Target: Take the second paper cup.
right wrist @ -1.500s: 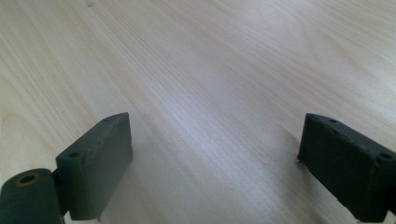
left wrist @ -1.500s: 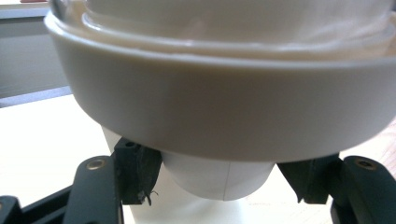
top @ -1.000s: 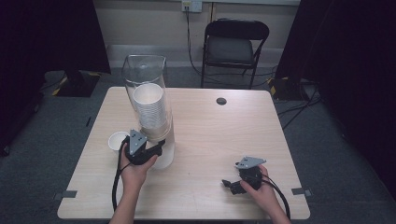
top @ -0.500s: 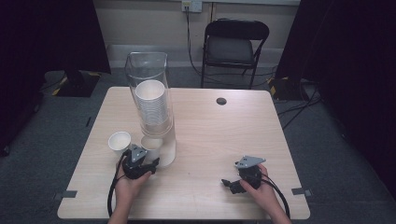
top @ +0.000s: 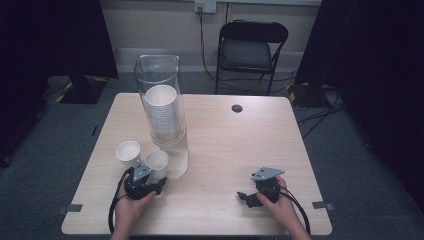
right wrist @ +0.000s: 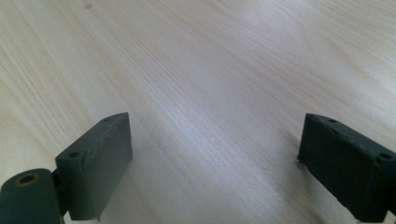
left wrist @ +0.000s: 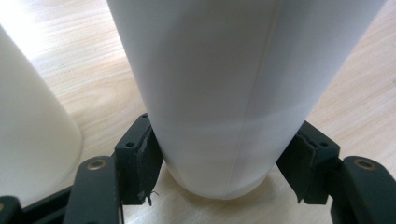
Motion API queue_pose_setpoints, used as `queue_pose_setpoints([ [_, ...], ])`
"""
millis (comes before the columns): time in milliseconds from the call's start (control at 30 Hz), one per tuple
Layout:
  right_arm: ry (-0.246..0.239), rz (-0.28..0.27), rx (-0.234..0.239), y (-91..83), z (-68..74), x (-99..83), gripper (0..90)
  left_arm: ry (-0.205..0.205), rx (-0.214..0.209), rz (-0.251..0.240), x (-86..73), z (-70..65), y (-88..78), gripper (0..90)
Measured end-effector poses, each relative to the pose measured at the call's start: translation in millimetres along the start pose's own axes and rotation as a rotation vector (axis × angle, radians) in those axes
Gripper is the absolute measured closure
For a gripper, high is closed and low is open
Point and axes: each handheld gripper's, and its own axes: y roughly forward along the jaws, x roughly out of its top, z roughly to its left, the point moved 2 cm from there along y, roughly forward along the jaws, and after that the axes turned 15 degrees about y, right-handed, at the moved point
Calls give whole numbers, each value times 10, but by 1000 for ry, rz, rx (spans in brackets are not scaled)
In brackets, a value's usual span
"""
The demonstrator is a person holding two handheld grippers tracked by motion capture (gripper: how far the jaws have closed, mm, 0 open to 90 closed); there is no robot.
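Dim room, black curtains left and right, folding chair [top: 252, 47] behind the far edge of the light wood table [top: 235, 150]. Dark cable grommet [top: 237, 108] near the far edge, centre.

Left gripper [top: 150, 181] sits near the front-left of the table, jaws clamped on the lower wall of a white paper cup [top: 157, 164]. In the left gripper view the pads press both sides of that cup [left wrist: 224, 93] just above its base, which sits on the wood or just above it; can't tell which. Cup upright.

Second paper cup [top: 128, 153] stands just beside it on the left, close but not clearly touching; its wall also shows at the left edge of the left gripper view [left wrist: 32, 140].

Clear tall container [top: 162, 107] with a cup stack [top: 162, 112] inside stands directly behind the held cup, close. Tight on the left: second cup on one side, container base behind.

Right gripper [top: 250, 196] rests near the front-right edge, jaws wide apart, nothing between them, bare wood ahead in the right gripper view. Whole right half and centre of the table is free. Front edge close under both hands.
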Motion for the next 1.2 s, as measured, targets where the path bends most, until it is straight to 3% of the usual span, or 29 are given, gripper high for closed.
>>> queue_pose_setpoints([
  [167, 0, 0, 0, 0, 0, 0, 91, 5, -3, 31, -61, 13, -33, 355],
  [400, 1, -1, -2, -1, 2, -2, 91, -20, 6, 26, -164, 39, -106, 354],
  [433, 1, -1, -2, -1, 2, -2, 91, -6, 7, 32, -173, 56, -120, 354],
  [767, 2, -1, -2, -1, 2, -2, 91, -26, 35, 36, -347, 155, -263, 352],
  [833, 1, -1, -2, -1, 2, -2, 91, -50, 37, 30, -385, 167, -290, 351],
  [900, 1, -1, -2, -2, 1, -2, 91, -42, 42, 35, -405, 190, -309, 350],
  [1200, 1, -1, -2, -2, 2, -2, 91, -77, 57, 47, -485, 274, -364, 347],
])
